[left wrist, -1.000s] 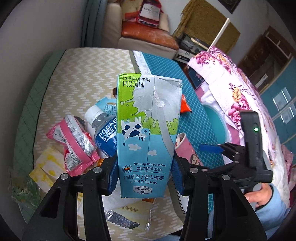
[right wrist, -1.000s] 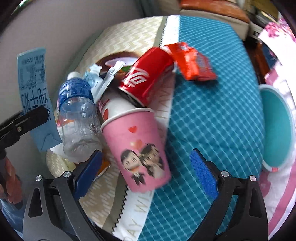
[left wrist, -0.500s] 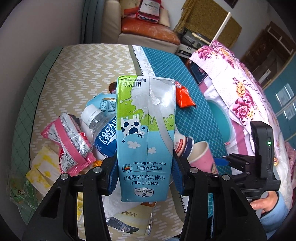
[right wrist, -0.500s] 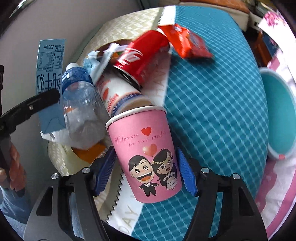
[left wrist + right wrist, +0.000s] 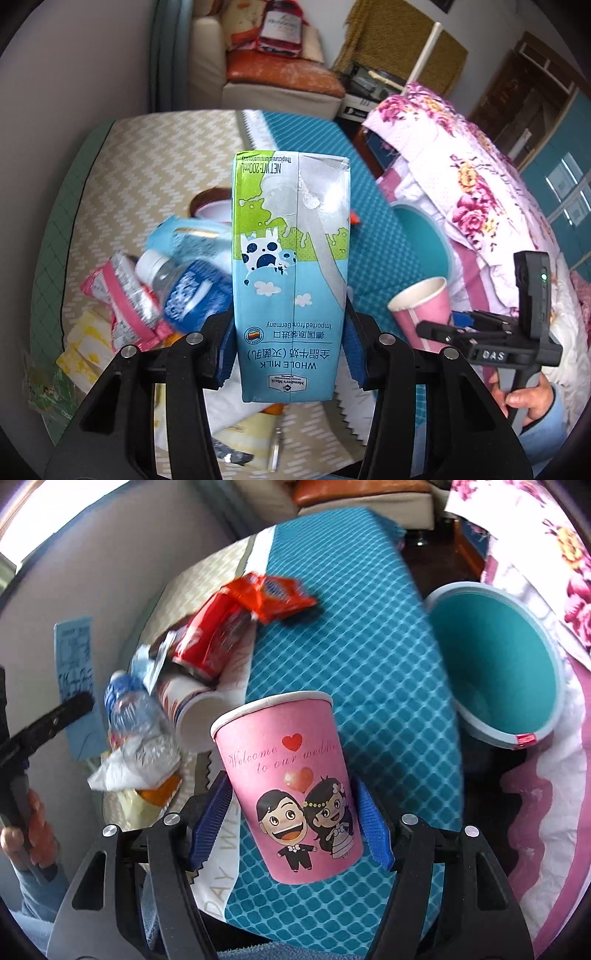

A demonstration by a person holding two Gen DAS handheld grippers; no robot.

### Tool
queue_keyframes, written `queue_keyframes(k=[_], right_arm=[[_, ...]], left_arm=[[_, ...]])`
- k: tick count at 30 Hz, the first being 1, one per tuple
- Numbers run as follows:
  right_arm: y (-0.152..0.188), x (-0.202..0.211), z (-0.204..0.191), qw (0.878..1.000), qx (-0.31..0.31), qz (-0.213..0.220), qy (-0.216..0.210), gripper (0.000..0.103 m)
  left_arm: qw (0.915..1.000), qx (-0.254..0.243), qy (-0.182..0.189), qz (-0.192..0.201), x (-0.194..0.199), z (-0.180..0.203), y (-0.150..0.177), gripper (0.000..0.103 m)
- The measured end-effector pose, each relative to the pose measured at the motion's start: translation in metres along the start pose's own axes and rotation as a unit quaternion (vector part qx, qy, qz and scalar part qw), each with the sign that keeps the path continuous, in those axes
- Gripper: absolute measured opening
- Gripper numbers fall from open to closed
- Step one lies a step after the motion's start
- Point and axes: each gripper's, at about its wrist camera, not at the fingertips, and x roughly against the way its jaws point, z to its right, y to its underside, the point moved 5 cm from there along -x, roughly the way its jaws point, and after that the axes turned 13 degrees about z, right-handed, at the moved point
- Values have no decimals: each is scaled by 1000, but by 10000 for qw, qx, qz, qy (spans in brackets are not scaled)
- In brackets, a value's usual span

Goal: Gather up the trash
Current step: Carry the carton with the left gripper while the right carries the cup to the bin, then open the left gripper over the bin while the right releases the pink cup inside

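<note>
- We judge the carry step is in hand: both pieces are lifted off the desk (image 5: 369,646), and next they go over the teal bin (image 5: 495,664) at its right edge.
- Our left gripper (image 5: 290,354) clamps the milk carton (image 5: 290,273), which hides the litter behind it.
- Our right gripper (image 5: 291,827) pinches the pink cup (image 5: 291,794); the bin's bottom is hard to see.

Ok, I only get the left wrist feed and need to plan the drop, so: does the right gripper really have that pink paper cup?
Observer: Yes. The right gripper has a blue pad pressed on each side of the pink paper cup, low on its wall.
Operator: What trash hides behind my blue-and-green milk carton?
Observer: A red cola can lying on its side, an orange foil wrapper at its far end, and a white paper cup on its side in front of it.
</note>
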Motion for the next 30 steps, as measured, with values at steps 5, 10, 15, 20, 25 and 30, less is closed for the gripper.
queue_keyframes(k=[5, 10, 15, 20, 25, 30], right_arm=[[-22, 20, 21, 9978, -355, 540, 127, 63], [-38, 51, 74, 9892, -856, 1084, 497, 63], [-48, 81, 146, 9713, -1494, 1573, 973, 63], [-51, 88, 196, 9599, -1881, 1695, 1202, 63], [-53, 80, 228, 9550, -2093, 1665, 1285, 63], [-55, 74, 239, 9538, -2174, 1586, 1338, 63]], left_arm=[[9992, -324, 246, 32, -11, 41, -14, 49], [9956, -762, 531, -110, -50, 100, -22, 49], [9892, -1135, 802, -467, -105, 156, -16, 49], [9816, -1456, 913, -834, -168, 205, -13, 49], [9739, -1728, 936, -1136, -219, 238, -5, 49], [9683, -1849, 947, -1386, -251, 258, 10, 49]])
